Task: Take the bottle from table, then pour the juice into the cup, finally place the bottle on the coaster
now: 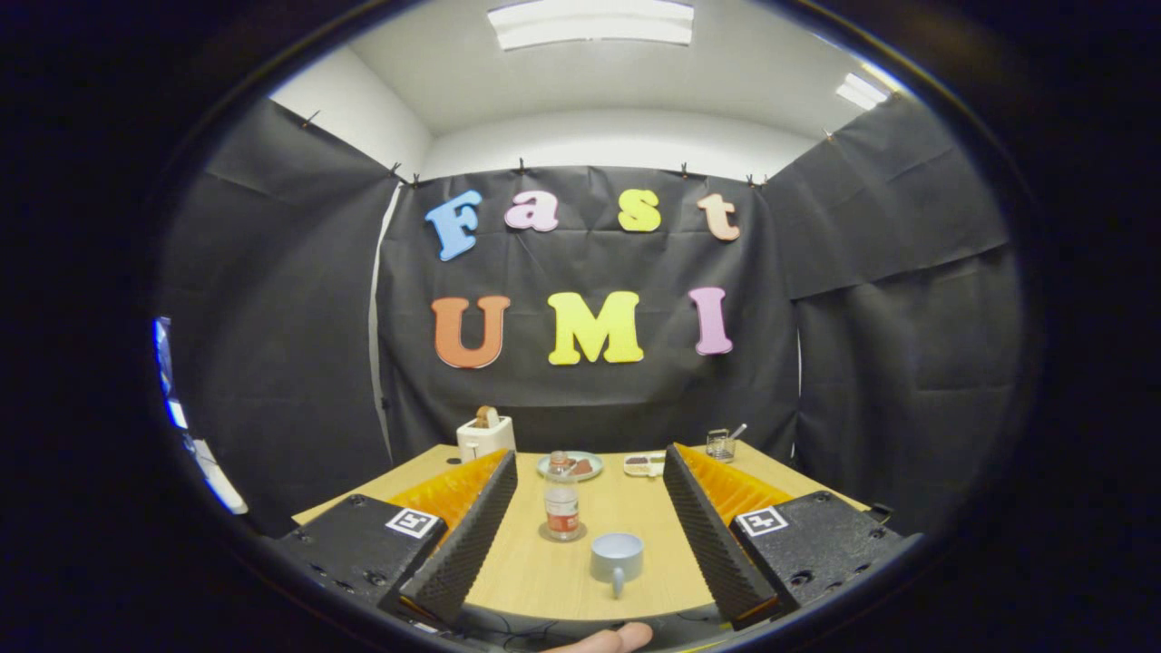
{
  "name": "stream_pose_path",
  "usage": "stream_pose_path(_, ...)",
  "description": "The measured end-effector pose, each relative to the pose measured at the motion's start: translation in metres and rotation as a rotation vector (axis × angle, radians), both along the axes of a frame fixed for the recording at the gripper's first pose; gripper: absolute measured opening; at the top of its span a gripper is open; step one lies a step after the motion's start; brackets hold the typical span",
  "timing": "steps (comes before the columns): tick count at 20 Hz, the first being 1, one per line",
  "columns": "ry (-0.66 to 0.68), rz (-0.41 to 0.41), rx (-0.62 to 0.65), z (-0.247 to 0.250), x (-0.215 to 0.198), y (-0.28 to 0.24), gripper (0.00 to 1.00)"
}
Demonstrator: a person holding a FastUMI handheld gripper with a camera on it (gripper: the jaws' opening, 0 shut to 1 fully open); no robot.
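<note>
Bottle [562, 497] upright on a coaster [562, 533], long axis vertical, cap up, between the tool [590, 476] fingers held wide apart, cup [617, 557] nearer right, handle toward the near surface [626, 508] edge

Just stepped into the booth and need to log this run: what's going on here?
A person holds a gripper over a wooden table, its fingers spread wide and gripping nothing. Between and ahead of them stands a small bottle on a round coaster, untouched, with a blue cup nearer and beside it. Beyond sit a toaster, a plate, a small dish and a glass. Nothing poured yet.
</note>
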State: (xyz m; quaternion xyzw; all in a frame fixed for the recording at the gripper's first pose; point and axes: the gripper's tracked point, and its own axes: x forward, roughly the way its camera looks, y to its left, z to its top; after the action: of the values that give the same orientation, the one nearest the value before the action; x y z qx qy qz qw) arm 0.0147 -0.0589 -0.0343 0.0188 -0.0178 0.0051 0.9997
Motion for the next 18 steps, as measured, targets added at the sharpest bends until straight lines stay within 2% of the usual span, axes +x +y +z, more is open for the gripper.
stream_pose_path(18, -0.032, 0.018, -0.003, 0.005, -0.008, 0.011, 1.00)
